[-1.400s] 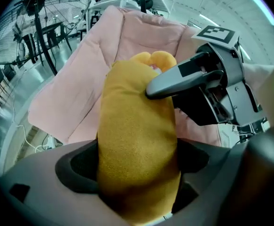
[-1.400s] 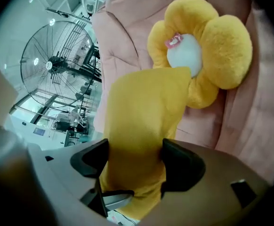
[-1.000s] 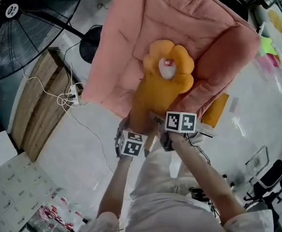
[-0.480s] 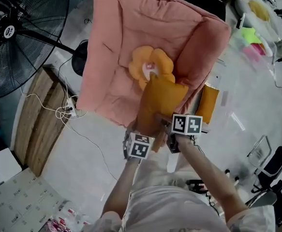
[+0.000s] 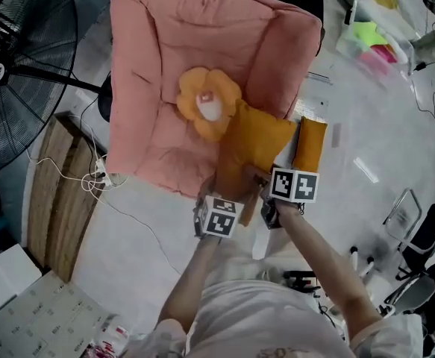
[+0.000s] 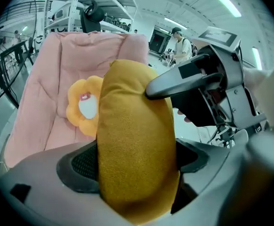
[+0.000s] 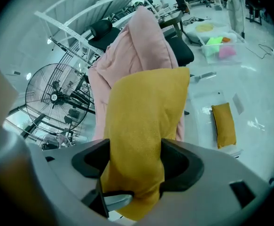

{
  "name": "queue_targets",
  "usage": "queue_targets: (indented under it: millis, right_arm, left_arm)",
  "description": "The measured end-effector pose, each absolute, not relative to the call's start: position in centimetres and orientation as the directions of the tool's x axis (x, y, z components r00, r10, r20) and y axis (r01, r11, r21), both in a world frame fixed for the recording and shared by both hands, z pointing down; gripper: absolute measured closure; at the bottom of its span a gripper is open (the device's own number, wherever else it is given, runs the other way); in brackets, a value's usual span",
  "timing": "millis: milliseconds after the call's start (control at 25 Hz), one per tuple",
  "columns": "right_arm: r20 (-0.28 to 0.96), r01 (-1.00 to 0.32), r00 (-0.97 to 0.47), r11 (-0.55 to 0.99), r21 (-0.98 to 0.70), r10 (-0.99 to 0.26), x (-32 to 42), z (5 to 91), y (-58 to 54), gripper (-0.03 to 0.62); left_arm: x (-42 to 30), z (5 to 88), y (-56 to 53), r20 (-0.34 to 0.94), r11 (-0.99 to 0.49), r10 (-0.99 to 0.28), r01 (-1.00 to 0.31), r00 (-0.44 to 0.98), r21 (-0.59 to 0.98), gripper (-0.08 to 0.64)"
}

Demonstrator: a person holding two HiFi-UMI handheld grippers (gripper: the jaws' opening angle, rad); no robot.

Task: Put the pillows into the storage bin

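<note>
A mustard-yellow pillow (image 5: 248, 154) hangs in the air at the front edge of the pink padded chair (image 5: 157, 80). My left gripper (image 5: 228, 200) and my right gripper (image 5: 260, 192) are both shut on its near end. The pillow (image 6: 136, 149) fills the left jaws, and the pillow (image 7: 139, 140) is squeezed between the right jaws. A flower-shaped orange pillow (image 5: 208, 103) with a white middle lies on the chair seat, also seen as the flower pillow (image 6: 82, 105). A second yellow pillow (image 5: 308, 143) lies inside the clear storage bin (image 5: 323, 118) right of the chair; second pillow (image 7: 223, 124).
A large black floor fan (image 5: 16, 58) stands to the left. A wooden board (image 5: 57, 200) and white cables (image 5: 98, 174) lie on the floor beside it. A clear box with green and pink items (image 5: 374, 43) sits at the upper right. Black stands (image 5: 418, 237) are at the right.
Both grippers have drawn the yellow pillow back off the chair seat and to the right, lifting it. The flower pillow, which lay beside it, now lies alone on the seat.
</note>
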State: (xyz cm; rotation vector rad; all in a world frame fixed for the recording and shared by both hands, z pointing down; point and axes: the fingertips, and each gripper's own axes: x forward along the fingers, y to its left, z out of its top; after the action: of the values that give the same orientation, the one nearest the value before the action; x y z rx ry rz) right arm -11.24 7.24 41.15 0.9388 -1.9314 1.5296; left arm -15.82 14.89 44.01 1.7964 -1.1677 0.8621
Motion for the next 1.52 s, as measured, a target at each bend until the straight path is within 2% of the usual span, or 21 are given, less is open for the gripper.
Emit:
queue_targets:
  millis: [680,1520]
  right_arm:
    - [0.738,-0.788,-0.596,0.056,-0.613,-0.316,1.0,41.2,5.4,0.247]
    - [0.780,-0.819,-0.545,-0.004,-0.574,-0.306,13.0,48.1,2.5,0.252]
  left_arm:
    - [-4.2,44.2,12.6,0.853,-0.341,-0.355,-0.902,0.383,0.264,0.063]
    - [7.9,50.2,10.0,0.873,-0.302,-0.265,-0.895,0.410,0.328,0.063]
